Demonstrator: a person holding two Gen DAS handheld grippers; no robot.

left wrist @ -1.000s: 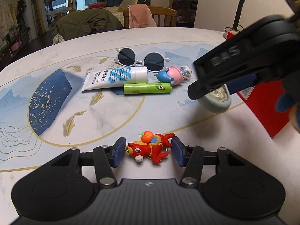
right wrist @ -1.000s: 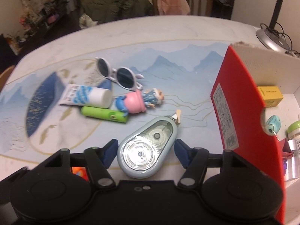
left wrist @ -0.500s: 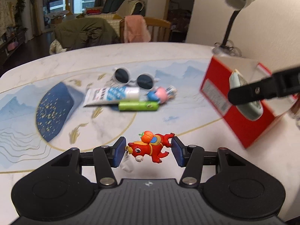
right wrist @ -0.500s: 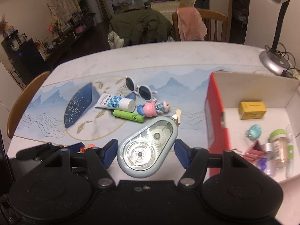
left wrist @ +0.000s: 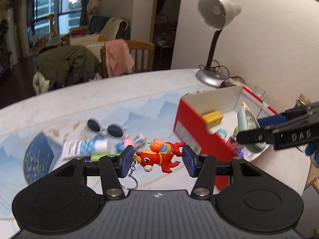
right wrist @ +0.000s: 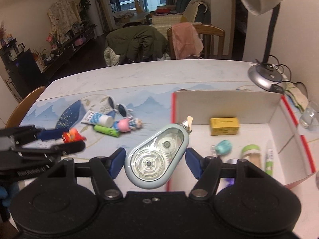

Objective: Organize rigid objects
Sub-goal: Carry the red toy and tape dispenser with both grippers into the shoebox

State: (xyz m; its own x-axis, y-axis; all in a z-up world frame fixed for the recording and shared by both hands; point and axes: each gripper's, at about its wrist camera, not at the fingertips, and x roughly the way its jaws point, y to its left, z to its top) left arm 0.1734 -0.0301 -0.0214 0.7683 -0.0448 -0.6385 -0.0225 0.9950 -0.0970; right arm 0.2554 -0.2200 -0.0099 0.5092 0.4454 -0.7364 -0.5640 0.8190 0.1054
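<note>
My left gripper (left wrist: 157, 161) is shut on a red toy keychain (left wrist: 159, 154), held in the air above the table; its ring dangles below. It also shows in the right wrist view (right wrist: 72, 136). My right gripper (right wrist: 155, 160) is shut on a pale blue correction tape dispenser (right wrist: 157, 156), held over the near left edge of the red box (right wrist: 173, 107). In the left wrist view the dispenser (left wrist: 246, 119) hangs above the box (left wrist: 191, 125). White sunglasses (right wrist: 119, 107), a white tube (right wrist: 97, 118), a green tube (right wrist: 106, 130) and a small doll (right wrist: 128, 124) lie on the table.
The box holds a yellow carton (right wrist: 224, 126), a teal item (right wrist: 223, 147), a green-capped jar (right wrist: 251, 154) and a thin tube (right wrist: 269, 157). A desk lamp (right wrist: 265, 73) stands behind the box. A glass (right wrist: 310, 114) sits at the right. Chairs stand beyond the table.
Both grippers have risen and moved right with their objects. The dispenser has gone from over the table to over the box edge. The keychain has lifted off the table.
</note>
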